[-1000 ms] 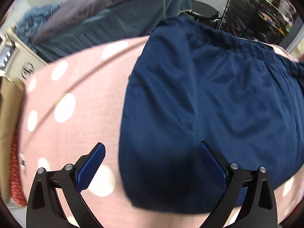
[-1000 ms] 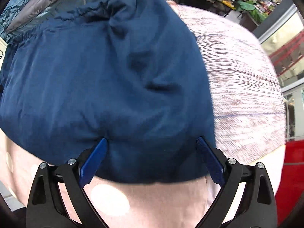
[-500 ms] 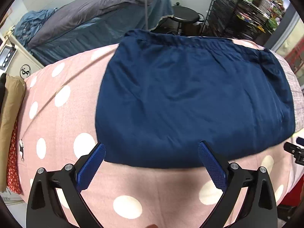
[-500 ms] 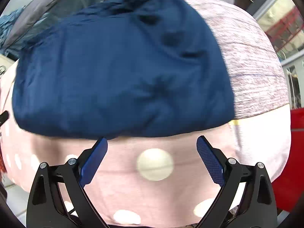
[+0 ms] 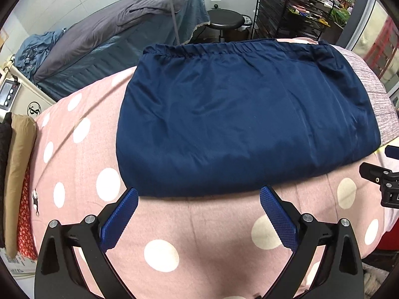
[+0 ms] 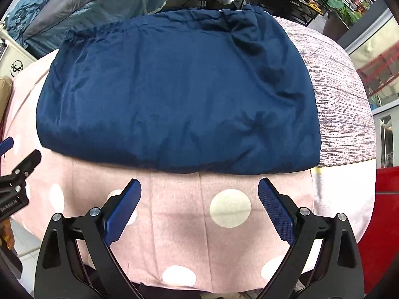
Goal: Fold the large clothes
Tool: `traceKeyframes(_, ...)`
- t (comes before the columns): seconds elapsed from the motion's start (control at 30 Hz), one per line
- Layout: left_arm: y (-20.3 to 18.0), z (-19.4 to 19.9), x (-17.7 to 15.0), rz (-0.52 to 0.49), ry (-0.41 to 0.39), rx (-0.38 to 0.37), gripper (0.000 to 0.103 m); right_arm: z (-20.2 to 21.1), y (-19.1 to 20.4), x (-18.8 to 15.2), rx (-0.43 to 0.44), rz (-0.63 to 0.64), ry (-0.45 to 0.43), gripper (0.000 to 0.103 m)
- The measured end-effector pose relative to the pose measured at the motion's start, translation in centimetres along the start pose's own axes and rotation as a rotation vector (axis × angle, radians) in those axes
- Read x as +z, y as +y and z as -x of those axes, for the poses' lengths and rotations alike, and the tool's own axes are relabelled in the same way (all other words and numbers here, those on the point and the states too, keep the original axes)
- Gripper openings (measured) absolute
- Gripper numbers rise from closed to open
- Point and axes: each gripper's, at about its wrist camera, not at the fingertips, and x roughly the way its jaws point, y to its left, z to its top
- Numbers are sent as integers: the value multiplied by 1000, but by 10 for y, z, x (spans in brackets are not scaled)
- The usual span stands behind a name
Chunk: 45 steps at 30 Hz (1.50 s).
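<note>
A navy blue garment [image 5: 239, 114] with an elastic waistband at its far edge lies folded flat on a pink polka-dot cover [image 5: 159, 226]. The right wrist view shows the same garment [image 6: 174, 92] with creases toward its right side. My left gripper [image 5: 198, 196] is open, held just short of the garment's near edge, nothing between its fingers. My right gripper [image 6: 199, 186] is open too, a little back from the near edge, holding nothing. Each gripper shows at the edge of the other's view.
A grey striped cloth [image 6: 341, 104] lies under the garment's right end. Behind stand a bed with grey and blue bedding [image 5: 119, 32], a black stool [image 5: 225, 22] and a black wire rack [image 5: 294, 7]. Folded tan fabric [image 5: 17, 174] hangs at the left. Something red [image 6: 384, 214] sits low on the right.
Both grippers have drawn back toward me from over the garment, so its whole folded shape and the near pink cover now show. The garment lies still.
</note>
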Motion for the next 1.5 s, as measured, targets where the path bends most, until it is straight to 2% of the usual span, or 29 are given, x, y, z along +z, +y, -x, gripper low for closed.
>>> traceKeyframes(0.13,-5,1,-5,-2,22,1,96,7,4,-4,-2,8,-6,93)
traceKeyframes(0.37,-8,3,-9,-34,21,54,96,16,10,-10,-28,32,-25,93)
traceKeyframes(1.5,-14,-5,-15,-49,82,70,96,14,2,-10,-32,31,-8,93)
